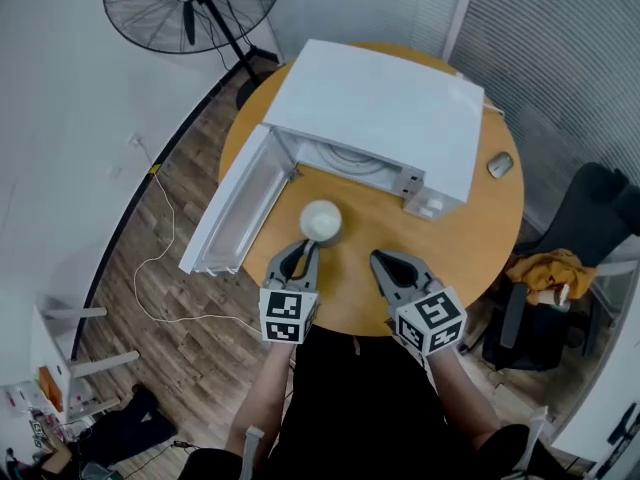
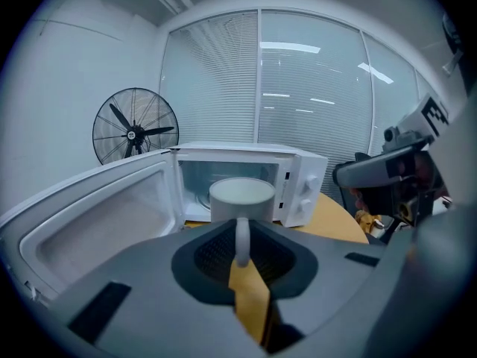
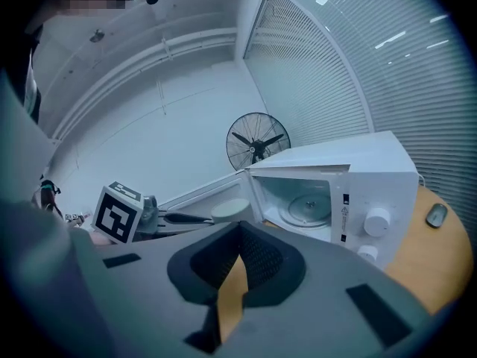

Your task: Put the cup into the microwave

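Observation:
A white cup (image 1: 322, 222) hangs just above the round wooden table (image 1: 480, 238), in front of the white microwave (image 1: 390, 108). The microwave's door (image 1: 235, 203) is swung wide to the left, and the glass turntable (image 3: 309, 207) shows inside. My left gripper (image 1: 304, 256) is shut on the cup's handle (image 2: 242, 239), with the cup (image 2: 242, 198) upright beyond its tips. My right gripper (image 1: 386, 265) hovers to the right of the cup, its jaws together and nothing between them. In the right gripper view the cup (image 3: 231, 209) sits at the left, near the open door.
A grey mouse (image 1: 500, 165) lies on the table right of the microwave. A standing fan (image 1: 190, 8) is behind the table at the left. A dark chair with a yellow cloth (image 1: 550, 268) stands at the right. A white cable (image 1: 160, 258) trails over the wooden floor.

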`<action>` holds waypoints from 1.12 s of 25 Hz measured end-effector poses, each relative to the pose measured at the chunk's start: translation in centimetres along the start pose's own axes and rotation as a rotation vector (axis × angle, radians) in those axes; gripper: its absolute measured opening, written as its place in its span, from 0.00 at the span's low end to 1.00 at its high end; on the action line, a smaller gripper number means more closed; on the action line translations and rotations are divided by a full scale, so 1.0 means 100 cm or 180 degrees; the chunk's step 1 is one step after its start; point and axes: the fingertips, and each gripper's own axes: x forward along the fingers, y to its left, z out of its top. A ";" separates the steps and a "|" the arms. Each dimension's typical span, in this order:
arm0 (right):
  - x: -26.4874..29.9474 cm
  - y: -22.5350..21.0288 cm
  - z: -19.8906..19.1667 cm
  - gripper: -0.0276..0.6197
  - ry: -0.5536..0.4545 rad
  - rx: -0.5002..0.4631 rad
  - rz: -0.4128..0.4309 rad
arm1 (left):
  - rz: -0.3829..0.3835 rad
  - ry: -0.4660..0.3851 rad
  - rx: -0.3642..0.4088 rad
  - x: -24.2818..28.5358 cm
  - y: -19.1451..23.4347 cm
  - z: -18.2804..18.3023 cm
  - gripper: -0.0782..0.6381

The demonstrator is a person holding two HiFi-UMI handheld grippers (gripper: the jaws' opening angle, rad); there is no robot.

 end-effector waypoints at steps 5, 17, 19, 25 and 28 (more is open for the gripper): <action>0.007 -0.008 -0.005 0.06 0.0064 0.0036 0.0031 | 0.0030 -0.0013 0.0019 0.018 0.004 0.004 0.17; 0.025 -0.030 -0.014 0.06 0.0145 0.0074 -0.0045 | -0.0038 0.0029 0.0103 0.073 0.017 0.007 0.17; 0.027 -0.032 -0.016 0.06 0.0152 0.0089 -0.0059 | -0.0059 0.0038 0.0118 0.083 0.020 0.007 0.17; 0.032 -0.040 -0.024 0.06 0.0182 0.0174 -0.0113 | -0.0126 0.0045 0.0176 0.108 0.023 0.009 0.17; 0.032 -0.043 -0.028 0.06 0.0223 0.0186 -0.0128 | -0.0153 0.0032 0.0206 0.121 0.023 0.012 0.17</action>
